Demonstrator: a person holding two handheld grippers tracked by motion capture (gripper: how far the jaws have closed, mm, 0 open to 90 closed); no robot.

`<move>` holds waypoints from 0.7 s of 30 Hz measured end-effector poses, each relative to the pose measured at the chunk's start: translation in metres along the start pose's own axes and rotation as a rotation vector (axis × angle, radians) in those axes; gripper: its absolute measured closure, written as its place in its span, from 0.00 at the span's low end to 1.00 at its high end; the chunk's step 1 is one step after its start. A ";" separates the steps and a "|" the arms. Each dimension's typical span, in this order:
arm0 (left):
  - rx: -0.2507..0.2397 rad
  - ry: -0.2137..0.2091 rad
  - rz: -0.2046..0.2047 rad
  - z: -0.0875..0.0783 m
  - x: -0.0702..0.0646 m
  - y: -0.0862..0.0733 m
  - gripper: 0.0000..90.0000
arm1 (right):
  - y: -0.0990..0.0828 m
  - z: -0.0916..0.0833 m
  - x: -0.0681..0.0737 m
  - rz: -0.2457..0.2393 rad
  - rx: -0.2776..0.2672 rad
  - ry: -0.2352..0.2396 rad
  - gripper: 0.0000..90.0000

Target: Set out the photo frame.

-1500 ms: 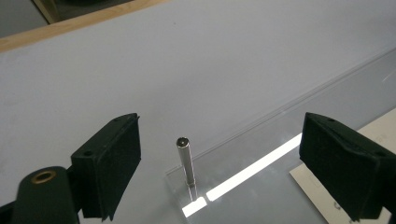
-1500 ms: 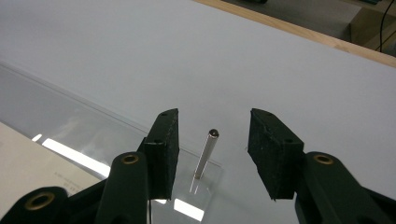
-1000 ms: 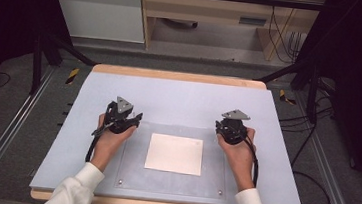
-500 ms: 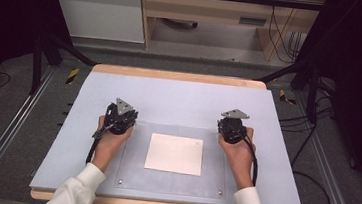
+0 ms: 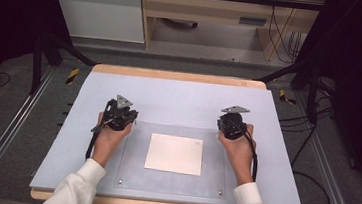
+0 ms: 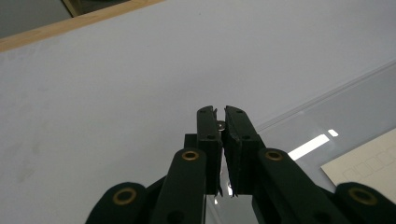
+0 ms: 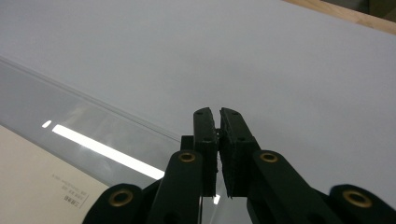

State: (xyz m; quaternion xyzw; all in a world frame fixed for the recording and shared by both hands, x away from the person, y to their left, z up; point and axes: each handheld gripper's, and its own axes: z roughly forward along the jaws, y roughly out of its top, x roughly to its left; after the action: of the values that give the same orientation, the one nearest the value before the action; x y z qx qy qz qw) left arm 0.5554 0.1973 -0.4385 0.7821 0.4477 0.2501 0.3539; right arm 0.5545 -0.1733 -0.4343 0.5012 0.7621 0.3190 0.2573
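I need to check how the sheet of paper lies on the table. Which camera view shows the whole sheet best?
The high view: the sheet of paper lies flat and shows whole, under the clear plate. The left gripper view catches one corner at its right edge; the right gripper view a part with small print at lower left.

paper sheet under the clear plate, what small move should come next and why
Probably open both tools first. The left tool and right tool are shut on nothing, flanking the paper sheet, which lies flat under the clear plate; shut jaws cannot grip an edge.
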 end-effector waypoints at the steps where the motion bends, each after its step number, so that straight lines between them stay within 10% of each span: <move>1: 0.011 0.001 0.007 0.000 0.000 0.001 0.94 | 0.001 0.000 0.000 -0.002 0.008 0.000 0.96; 21: 0.088 -0.050 0.016 0.009 0.009 0.011 0.94 | 0.017 0.007 -0.005 0.000 0.100 0.025 0.96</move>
State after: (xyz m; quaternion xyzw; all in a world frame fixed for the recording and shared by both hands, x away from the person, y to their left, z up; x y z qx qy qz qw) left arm 0.5715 0.1986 -0.4345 0.8065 0.4431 0.2132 0.3284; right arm 0.5712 -0.1716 -0.4258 0.5095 0.7802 0.2868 0.2221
